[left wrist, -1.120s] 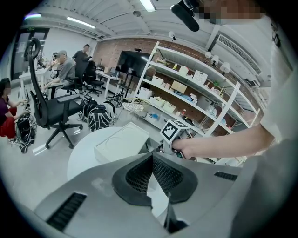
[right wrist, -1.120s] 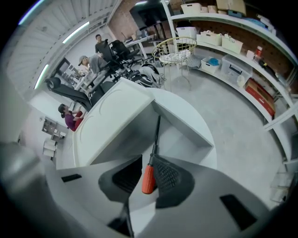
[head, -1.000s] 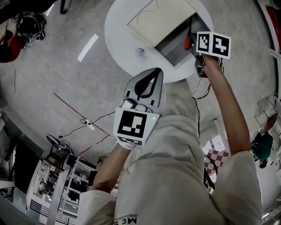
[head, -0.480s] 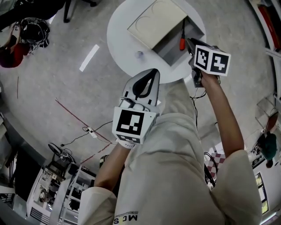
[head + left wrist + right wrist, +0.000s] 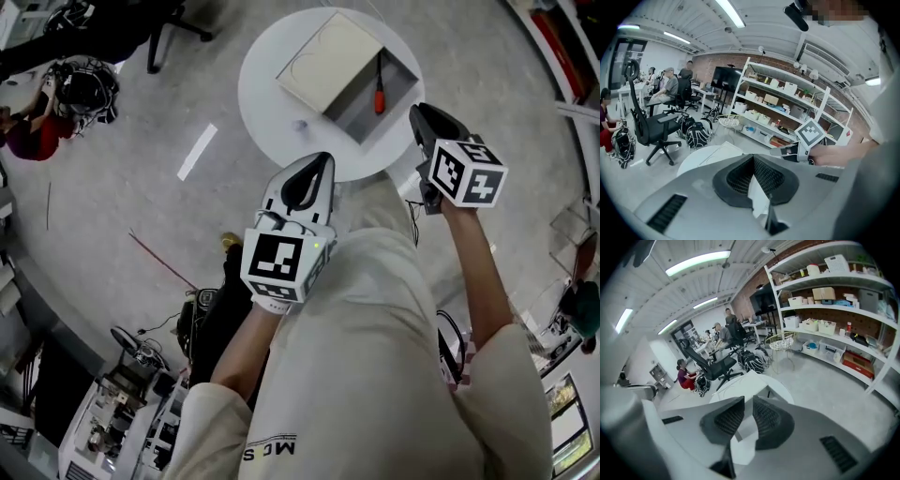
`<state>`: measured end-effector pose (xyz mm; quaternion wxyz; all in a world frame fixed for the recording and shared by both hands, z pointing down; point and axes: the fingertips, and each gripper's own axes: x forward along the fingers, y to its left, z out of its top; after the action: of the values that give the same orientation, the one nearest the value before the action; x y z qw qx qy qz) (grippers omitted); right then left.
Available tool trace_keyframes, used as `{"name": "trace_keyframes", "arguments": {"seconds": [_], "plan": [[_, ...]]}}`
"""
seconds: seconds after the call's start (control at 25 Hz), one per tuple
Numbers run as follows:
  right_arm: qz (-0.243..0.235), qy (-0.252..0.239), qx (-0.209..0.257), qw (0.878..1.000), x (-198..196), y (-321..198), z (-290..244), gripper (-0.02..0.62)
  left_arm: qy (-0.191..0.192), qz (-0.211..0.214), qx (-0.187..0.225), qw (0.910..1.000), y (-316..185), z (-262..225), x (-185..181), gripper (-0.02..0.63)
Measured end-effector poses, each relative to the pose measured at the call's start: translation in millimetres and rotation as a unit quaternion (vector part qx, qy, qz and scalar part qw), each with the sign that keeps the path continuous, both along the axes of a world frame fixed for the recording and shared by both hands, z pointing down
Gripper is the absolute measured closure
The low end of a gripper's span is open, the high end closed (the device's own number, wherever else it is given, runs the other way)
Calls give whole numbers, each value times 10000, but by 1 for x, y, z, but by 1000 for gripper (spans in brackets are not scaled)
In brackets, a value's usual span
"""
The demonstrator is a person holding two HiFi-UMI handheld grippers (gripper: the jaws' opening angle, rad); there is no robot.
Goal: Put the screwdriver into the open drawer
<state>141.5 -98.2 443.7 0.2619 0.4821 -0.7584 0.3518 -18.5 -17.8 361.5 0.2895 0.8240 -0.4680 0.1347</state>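
While red-handled screwdriver (image 5: 379,84) lies in drawer (image 5: 397,79) | left gripper (image 5: 323,160) closed | right gripper (image 5: 420,112) ajar, empty

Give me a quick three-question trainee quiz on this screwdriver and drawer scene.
1. True or false: the screwdriver lies inside the open drawer.
2. Which one is holding something? A: left tool. B: right tool. C: neither.
3. Fill in the blank: the drawer unit stands on a round white ____.
Key: 1 true; 2 C; 3 table.
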Motion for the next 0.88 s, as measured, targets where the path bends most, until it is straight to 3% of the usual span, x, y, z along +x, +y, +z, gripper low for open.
{"name": "trace_keyframes", "arguments": {"seconds": [0.44,0.88], "plan": [[-320,64,901,9954,4,49,-99,482,125,-153,509,9985,10,-55,-18,595],[-533,-289,1987,9782,-8,98,-181,482,50,-90,960,9953,30,-87,-34,595]]}}
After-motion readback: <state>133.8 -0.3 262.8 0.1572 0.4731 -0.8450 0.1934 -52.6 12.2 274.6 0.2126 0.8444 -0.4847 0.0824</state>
